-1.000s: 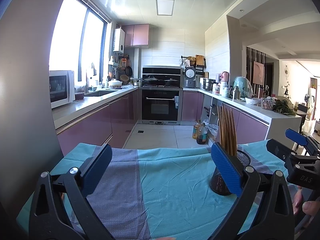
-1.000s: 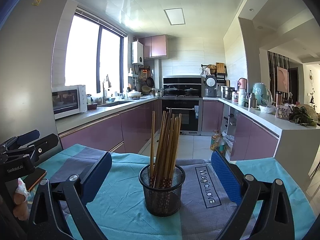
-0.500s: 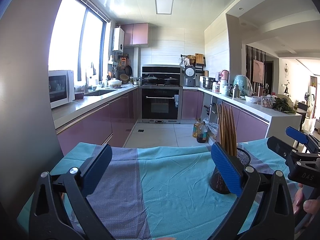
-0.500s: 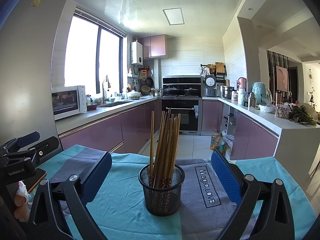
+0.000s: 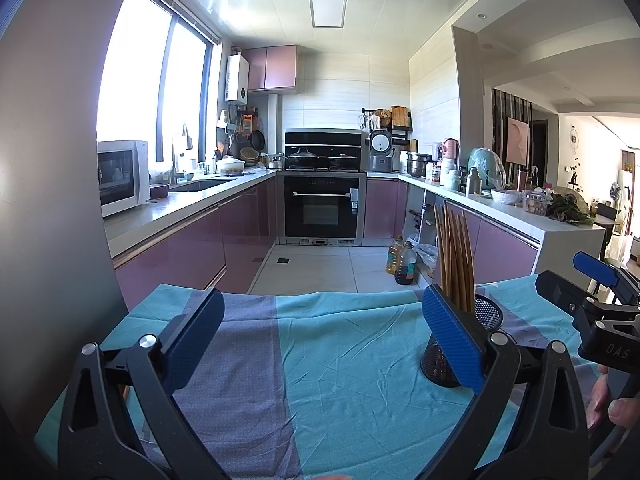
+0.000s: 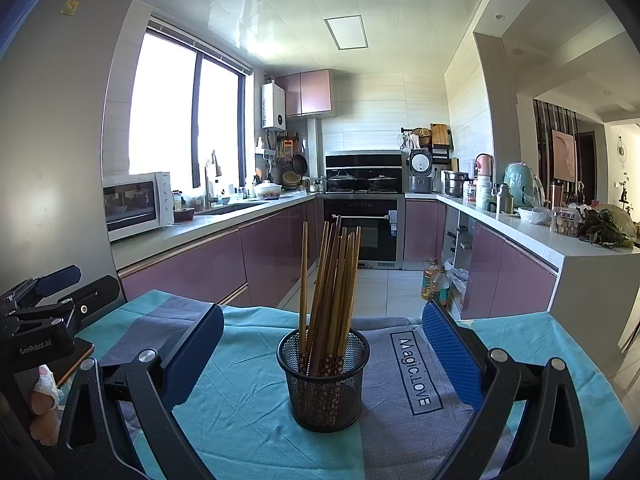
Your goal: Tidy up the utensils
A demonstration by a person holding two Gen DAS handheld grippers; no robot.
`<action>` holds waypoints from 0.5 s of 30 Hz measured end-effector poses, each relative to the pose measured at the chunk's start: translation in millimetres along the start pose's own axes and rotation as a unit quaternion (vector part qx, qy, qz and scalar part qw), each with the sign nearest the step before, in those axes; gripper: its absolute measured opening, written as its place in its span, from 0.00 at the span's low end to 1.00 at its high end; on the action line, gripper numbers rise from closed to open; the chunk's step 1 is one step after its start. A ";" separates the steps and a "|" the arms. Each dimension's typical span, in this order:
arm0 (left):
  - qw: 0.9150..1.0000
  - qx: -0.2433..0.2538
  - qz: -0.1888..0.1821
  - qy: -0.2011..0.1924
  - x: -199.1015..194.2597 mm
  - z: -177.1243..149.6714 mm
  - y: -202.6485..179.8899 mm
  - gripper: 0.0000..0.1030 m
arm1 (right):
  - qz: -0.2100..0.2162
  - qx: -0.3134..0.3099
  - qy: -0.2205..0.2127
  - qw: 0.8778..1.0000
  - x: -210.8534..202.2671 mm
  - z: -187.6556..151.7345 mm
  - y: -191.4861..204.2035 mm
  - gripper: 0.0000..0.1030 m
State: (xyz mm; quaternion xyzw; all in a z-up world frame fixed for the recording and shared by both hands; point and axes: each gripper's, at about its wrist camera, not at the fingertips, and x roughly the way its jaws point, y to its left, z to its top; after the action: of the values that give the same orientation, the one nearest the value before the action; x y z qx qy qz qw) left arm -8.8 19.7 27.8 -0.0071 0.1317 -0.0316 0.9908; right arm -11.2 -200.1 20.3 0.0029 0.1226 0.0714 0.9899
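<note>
Chopsticks stand in a black mesh cup on a table with a teal and grey cloth. The right wrist view shows the whole cup, right in the middle, and the words "Magic.LOVE" printed on a grey stripe of the cloth just beside it. The left wrist view shows only part of that cup — one blue pad hides the rest — and the printed words do not show there at all.

The left view does show more of the plain cloth toward the table's left edge. It also shows the other tool at the right edge of the picture, with some fingers on it.

The right gripper has its two blue pads spread wide apart. It holds nothing and touches nothing. The cup sits between the two pads, a little farther out than their tips, with space on both sides.

The left gripper is spread wide too, with only cloth between its pads. The cup stands behind its right pad, off to the side — near the right half of the table. The chopsticks poke up above that pad.
</note>
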 end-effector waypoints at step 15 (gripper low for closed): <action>1.000 0.001 0.002 -0.001 0.9 -1.2 0.5 0.95 | -0.001 0.002 -0.001 1.000 0.2 -0.7 0.3 0.93</action>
State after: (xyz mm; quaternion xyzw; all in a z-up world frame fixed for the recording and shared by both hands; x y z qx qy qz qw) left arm -8.2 20.2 26.4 -0.0059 0.1309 -0.0295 0.9909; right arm -11.2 -199.7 19.6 0.0044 0.1221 0.0702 0.9900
